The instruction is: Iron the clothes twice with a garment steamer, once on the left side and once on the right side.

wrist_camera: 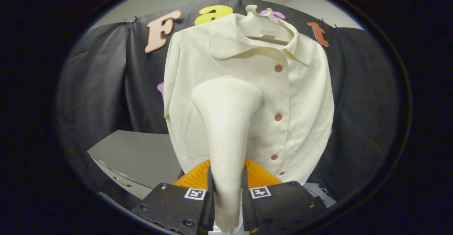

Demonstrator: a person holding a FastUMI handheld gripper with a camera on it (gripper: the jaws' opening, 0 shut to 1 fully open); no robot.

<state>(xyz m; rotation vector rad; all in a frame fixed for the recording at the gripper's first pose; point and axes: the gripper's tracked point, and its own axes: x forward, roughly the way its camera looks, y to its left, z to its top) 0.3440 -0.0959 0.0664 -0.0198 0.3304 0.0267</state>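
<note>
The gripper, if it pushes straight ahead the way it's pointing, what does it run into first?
The gripper, shut on the steamer, points at the shirt. The steamer's head would likely meet the shirt's front first, left of the buttons; depth is unclear.

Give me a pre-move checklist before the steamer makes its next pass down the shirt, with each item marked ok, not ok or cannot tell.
1. Grip on the garment steamer: the gripper has both jaws pressed on its handle. Ok.
2. Head aimed at the shirt: it points at the front panel beside the button row. Ok.
3. Head touching the fabric: contact is hidden from this angle. Cannot tell.
4. Shirt hung straight on the hanger: collar sits level, front buttoned and flat. Ok.
5. Steam coming out: none is visible. Cannot tell.
6. Grey cabinet beside the shirt's hem: it stands off to the side of the steamer. Ok.
</note>
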